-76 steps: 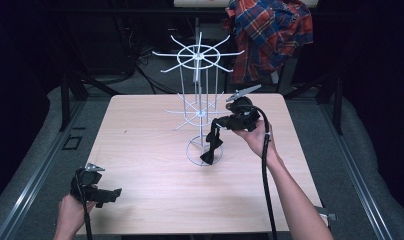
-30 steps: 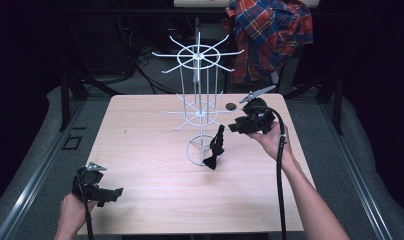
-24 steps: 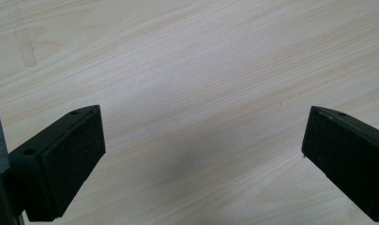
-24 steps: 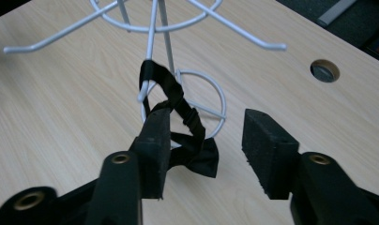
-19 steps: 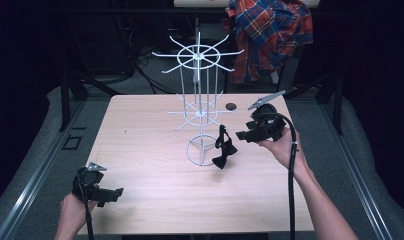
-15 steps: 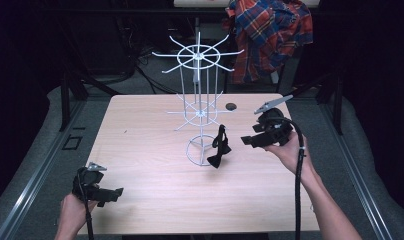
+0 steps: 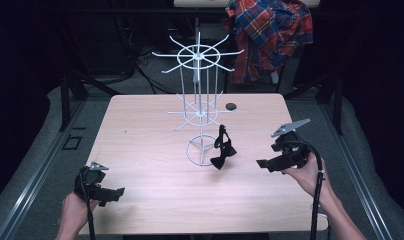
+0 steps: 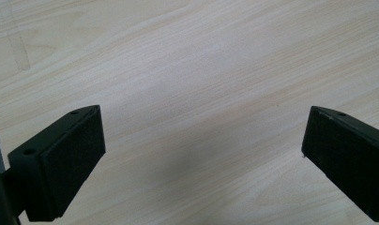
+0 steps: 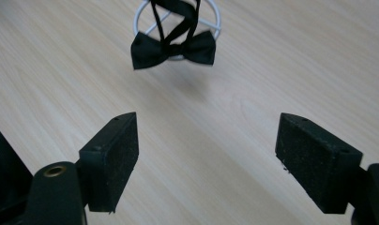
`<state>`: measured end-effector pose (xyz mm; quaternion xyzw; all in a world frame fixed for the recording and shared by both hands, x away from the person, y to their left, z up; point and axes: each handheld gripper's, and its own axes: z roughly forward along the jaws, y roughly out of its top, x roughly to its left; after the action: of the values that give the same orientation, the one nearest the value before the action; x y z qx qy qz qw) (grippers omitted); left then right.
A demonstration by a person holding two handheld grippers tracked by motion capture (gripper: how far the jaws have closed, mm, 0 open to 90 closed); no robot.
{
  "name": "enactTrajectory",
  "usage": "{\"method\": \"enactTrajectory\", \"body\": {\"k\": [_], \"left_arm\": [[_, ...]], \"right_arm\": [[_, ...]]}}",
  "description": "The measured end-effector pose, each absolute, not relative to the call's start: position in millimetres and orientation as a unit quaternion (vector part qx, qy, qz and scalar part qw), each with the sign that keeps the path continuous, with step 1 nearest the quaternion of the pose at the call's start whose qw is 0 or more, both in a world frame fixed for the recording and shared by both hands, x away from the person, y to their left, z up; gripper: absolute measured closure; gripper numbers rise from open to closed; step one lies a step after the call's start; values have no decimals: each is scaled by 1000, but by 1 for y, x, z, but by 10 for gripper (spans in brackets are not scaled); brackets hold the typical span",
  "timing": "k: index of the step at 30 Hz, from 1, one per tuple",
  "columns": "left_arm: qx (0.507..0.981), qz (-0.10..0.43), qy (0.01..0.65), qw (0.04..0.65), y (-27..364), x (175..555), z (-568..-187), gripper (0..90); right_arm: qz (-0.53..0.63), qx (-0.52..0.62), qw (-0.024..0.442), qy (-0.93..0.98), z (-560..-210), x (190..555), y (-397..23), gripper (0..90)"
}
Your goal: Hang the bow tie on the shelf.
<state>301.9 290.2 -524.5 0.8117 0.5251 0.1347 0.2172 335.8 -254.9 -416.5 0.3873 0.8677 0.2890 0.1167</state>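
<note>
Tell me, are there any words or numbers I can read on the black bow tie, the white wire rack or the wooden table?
None: no word, label, brand, number or sign can be read.
The black bow tie, the white wire rack and the light wooden table are plain.
The small dark round thing behind the rack is too small to tell.

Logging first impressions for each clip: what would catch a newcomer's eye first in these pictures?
First the tall white wire display rack standing at the middle of the pale wooden table, with a black fabric bow tie hanging by its strap from a lower arm, near the rack's ring base. The right gripper sits right of it, jaws open and empty; the left gripper rests at the near left corner.
</note>
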Motion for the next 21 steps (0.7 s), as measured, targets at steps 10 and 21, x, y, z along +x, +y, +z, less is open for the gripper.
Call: {"method": "enactTrajectory", "body": {"k": [10, 21], "left_arm": [[814, 130, 524, 215, 288, 304, -527, 0], [818, 134, 519, 208, 284, 304, -526, 0]], "right_arm": [[243, 400, 85, 879, -459, 319, -260, 160], [199, 410, 87, 886, -497, 308, -268, 94]]}}
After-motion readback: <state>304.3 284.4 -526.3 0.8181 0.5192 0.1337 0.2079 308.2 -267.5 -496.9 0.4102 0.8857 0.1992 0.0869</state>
